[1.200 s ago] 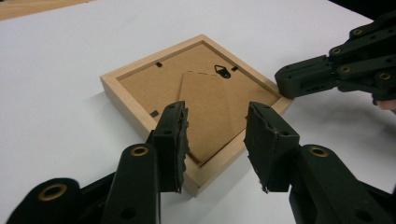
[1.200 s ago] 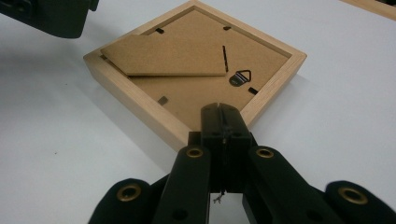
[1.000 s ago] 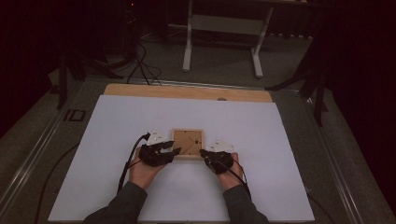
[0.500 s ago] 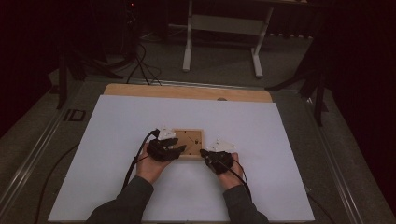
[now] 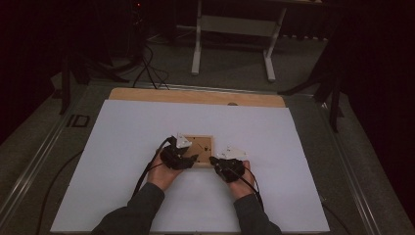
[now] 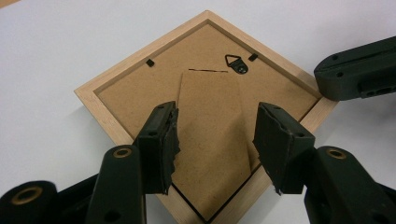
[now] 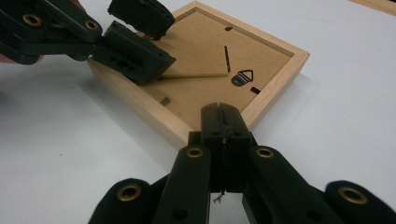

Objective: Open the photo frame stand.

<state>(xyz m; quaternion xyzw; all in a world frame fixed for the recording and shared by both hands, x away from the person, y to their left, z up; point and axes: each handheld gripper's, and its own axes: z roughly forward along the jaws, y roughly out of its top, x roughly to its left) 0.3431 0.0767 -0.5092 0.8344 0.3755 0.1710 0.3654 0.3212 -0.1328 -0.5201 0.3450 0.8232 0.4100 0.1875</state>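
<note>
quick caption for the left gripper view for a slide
Left gripper, jaws just opened, straddles the fold-out stand flap on the back of a wooden picture frame lying face down.

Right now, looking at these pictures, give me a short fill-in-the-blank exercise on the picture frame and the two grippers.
1. The wooden picture frame lies with its ____ side up on the white table.
2. The right gripper, at the frame's corner, has its jaws ____.
3. The left gripper has its jaws ____ on either side of the cardboard stand flap.

Missing words: back; shut; open
</note>
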